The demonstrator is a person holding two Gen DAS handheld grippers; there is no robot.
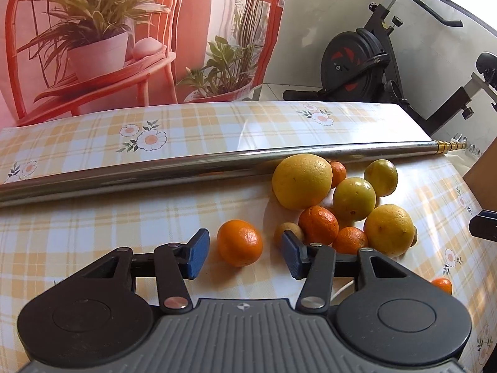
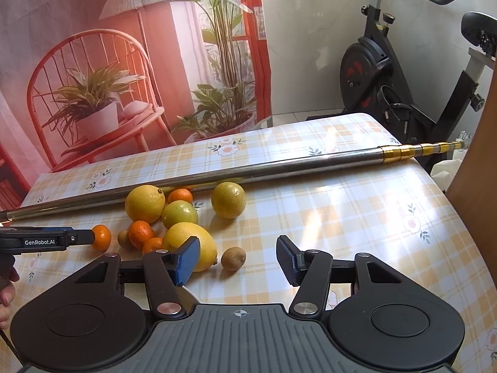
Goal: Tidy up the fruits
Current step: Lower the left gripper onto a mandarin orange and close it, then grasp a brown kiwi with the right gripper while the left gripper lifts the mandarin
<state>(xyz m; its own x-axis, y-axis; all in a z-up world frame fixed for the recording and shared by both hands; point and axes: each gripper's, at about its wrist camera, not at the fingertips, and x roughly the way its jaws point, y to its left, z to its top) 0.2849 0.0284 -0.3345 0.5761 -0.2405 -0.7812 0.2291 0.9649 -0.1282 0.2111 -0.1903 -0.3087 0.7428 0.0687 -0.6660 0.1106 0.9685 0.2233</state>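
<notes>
Covering the surface [image 2: 357,205] is a yellow checked cloth with flowers. Across it lies a long metal pole [image 1: 155,164]. Just in front of the pole sits a cluster of fruit: large yellow lemons [image 1: 302,181], greenish limes [image 1: 354,199] and small oranges [image 1: 318,224]. One orange [image 1: 239,242] lies apart, between the blue pads of the left claw [image 1: 245,253], not touched. The right claw [image 2: 237,259] stands open around a small brown fruit [image 2: 233,258].

I see a printed backdrop [image 1: 124,37] at eleven o'clock; exercise bike [image 2: 397,71] by the white wall [image 2: 310,46] at two; sunlit checked table [image 2: 341,211].
</notes>
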